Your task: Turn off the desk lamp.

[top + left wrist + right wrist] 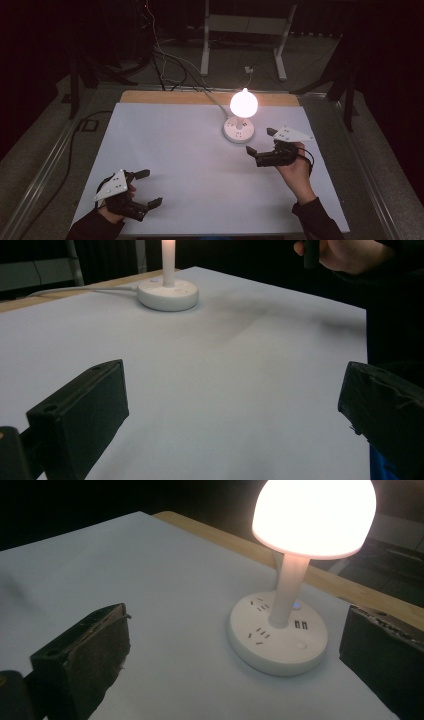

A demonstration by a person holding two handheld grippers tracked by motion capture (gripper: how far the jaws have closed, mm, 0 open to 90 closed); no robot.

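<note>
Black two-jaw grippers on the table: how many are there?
2. The left gripper is at the near left of the white table; the right gripper is open beside the glowing white mushroom lamp.

The lamp [240,120] stands on the table [175,150] near its far edge, right of centre; its cable [212,97] runs off over the far edge.

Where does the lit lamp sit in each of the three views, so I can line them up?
High view: the lamp stands right of centre, far side of the white sheet, just beyond the right claw.
Left gripper view: its base and stem are at top, left of centre.
Right gripper view: it stands right of centre, shade at top.
Shared landmark: the wooden table edge behind the lamp.
</note>
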